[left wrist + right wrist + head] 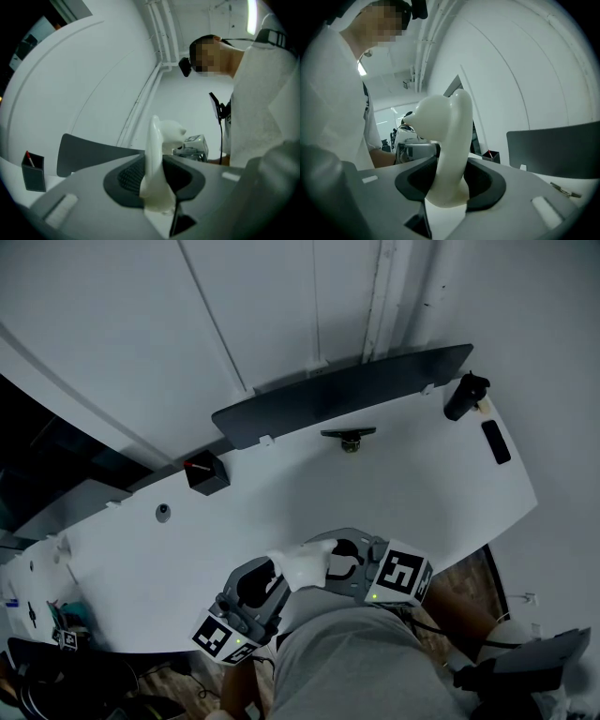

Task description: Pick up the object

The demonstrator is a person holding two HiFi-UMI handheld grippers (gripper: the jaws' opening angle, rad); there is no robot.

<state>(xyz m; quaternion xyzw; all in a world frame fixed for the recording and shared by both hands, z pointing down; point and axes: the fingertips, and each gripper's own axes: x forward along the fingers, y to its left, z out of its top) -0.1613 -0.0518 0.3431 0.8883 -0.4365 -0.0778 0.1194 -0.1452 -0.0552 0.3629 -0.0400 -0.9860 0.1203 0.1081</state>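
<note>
The object is a smooth white curved piece, held close to the person's body over the near edge of the white table. My left gripper comes at it from the lower left, and its pads press on the thin white edge. From the right, my right gripper has the thicker rounded part between its dark pads, which touch both sides. Each gripper faces the other: the right gripper's marker cube shows behind the piece in the left gripper view.
A long dark panel stands along the table's far edge. A black pen box, a small stand, a black cylinder and a flat black bar sit on the table. The person's torso fills the bottom of the head view.
</note>
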